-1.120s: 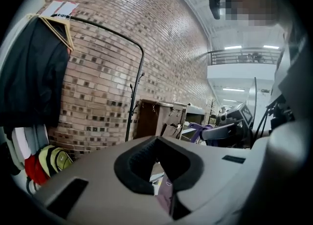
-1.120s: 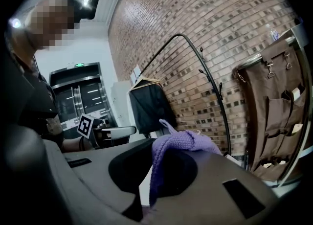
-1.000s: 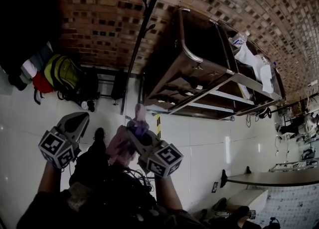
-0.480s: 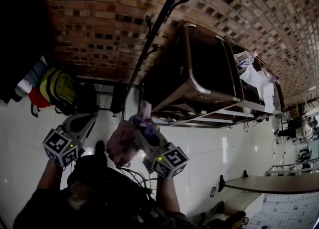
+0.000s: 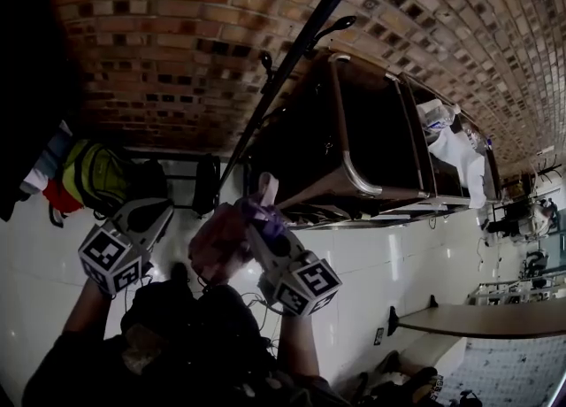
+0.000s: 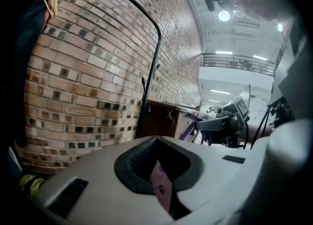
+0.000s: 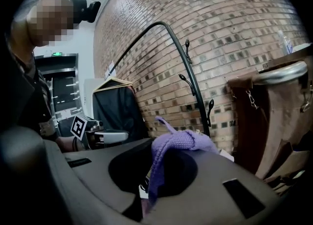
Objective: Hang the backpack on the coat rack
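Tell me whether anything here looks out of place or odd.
Nothing looks spilled or broken. The pink backpack dangles by its purple strap from the right hand-held gripper, not yet on the coat rack. Bags lie heaped at the foot of the brick wall.

Brick wall (image 5: 177, 51) across the back, dark red and brown. Against it a cart (image 5: 371, 122) with dark side and bright metal rail, shelves below. On top of the cart a white cloth (image 5: 460, 153), a bottle (image 5: 435, 113) just beside it. Left along the wall a green bag (image 5: 97, 175) on the floor (image 5: 424, 255), a red bag (image 5: 60, 197) touching it. Pale glossy tiles underfoot. Low at right, a table (image 5: 495, 321) edge. In the right gripper view, a black garment (image 7: 115, 109) on a hanger. In the left gripper view, a balcony railing (image 6: 234, 62) and a lit lamp (image 6: 224, 15).
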`<state>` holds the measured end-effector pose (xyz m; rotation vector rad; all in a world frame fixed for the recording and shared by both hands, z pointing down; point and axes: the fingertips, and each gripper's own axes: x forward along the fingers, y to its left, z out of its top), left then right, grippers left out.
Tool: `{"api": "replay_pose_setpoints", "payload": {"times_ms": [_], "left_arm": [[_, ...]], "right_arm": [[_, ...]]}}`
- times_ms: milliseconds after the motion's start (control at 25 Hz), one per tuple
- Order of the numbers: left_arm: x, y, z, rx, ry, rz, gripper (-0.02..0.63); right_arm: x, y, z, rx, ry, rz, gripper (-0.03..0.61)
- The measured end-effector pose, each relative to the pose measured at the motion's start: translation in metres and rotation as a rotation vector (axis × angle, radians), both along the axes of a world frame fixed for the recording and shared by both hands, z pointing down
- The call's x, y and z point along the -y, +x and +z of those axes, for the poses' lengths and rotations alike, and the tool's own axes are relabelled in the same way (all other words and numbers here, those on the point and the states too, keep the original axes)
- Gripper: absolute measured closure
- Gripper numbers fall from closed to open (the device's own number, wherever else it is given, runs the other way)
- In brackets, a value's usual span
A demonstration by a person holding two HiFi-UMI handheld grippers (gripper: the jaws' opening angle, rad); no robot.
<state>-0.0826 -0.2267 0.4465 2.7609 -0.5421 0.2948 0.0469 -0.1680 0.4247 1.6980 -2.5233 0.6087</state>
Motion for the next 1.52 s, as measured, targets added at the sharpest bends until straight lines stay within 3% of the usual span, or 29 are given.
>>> {"api": "replay_pose_setpoints", "payload": {"times_ms": [400,600,1080,1520], "left_arm": [[0.042,0.038,0.013,0.012,-0.003,-0.008,0.589],[0.075,0.069,0.008,0.029,0.042,-0.046,0.589],[0.134,0.144,-0.004,0.009,0.028,-0.107,0.588],[0.166,0.164,-0.012,-0.005,0.035,-0.166,0.588]], "right_arm": [[0.058,0.045,0.001,0.025,0.011,0.015,0.575],[0.102,0.069,0.005,0.038,-0.004,-0.041,0.575],[0.186,0.127,-0.011,-0.001,0.004,-0.120,0.575],[0.239,0.141,-0.019,-0.042,0.001,-0.215,0.575]]}}
